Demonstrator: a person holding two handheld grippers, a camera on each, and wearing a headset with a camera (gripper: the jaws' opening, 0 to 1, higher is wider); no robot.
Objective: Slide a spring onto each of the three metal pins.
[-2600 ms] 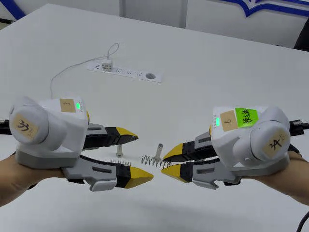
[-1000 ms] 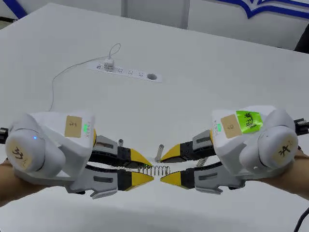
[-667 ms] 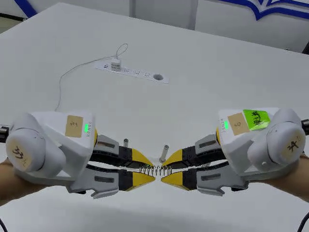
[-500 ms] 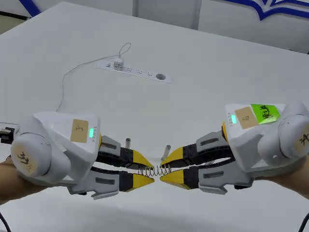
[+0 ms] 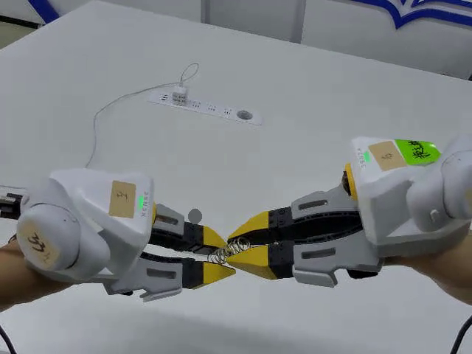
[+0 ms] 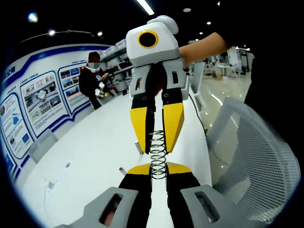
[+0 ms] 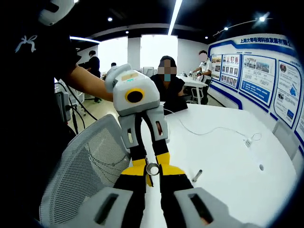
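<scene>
Pinching opposite ends of one small coiled steel spring (image 6: pixel 157 152), the yellow-tipped fingers (image 5: pixel 210 240) of the left gripper (image 5: pixel 222 256) and right gripper (image 5: pixel 236 246) hold it above the white bench (image 5: pixel 295 110). Just on the far side, a short metal pin (image 5: pixel 195 216) stands bare, so seemingly no spring is threaded yet.

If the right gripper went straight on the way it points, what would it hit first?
Probably the spring held between both grippers, then almost at once the left gripper, which faces the right gripper tip to tip.
</scene>
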